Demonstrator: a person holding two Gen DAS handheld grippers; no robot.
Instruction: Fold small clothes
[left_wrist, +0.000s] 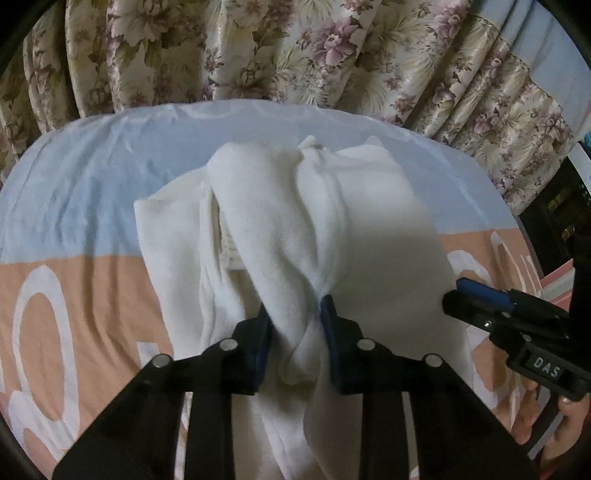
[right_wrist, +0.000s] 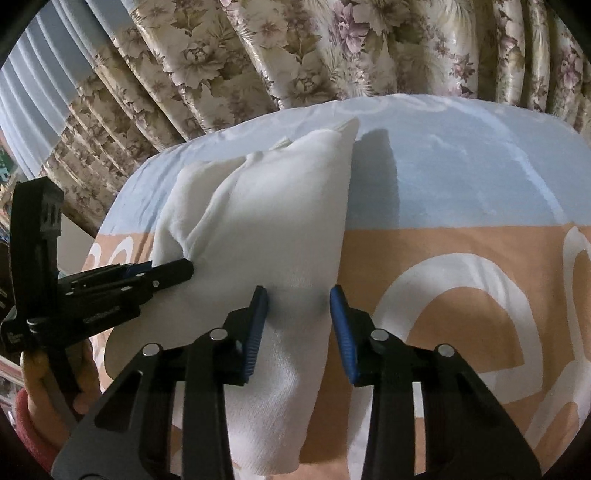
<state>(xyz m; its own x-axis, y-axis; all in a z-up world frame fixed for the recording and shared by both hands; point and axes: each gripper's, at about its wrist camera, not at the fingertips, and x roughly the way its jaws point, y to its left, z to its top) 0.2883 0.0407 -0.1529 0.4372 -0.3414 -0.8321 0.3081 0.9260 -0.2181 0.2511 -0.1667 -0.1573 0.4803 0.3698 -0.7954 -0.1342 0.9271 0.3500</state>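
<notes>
A white garment (left_wrist: 288, 206) lies crumpled on the bed. My left gripper (left_wrist: 295, 332) is shut on a twisted fold of it near its front edge, the cloth bunched tight between the blue pads (left_wrist: 264, 332). In the right wrist view the same garment (right_wrist: 266, 221) runs between the jaws of my right gripper (right_wrist: 299, 328). Those jaws stand apart around its flat right-hand part, and the cloth there is not pinched. The left gripper (right_wrist: 184, 271) shows at the left, its tip in the cloth. The right gripper (left_wrist: 454, 295) shows from the side at the garment's right edge.
The bed sheet (left_wrist: 81, 192) is pale blue at the back and peach with white shapes in front (right_wrist: 461, 258). Floral curtains (left_wrist: 295, 48) hang close behind the bed. A hand (right_wrist: 40, 402) holds the left gripper's handle. Dark furniture (left_wrist: 561, 206) stands at the right.
</notes>
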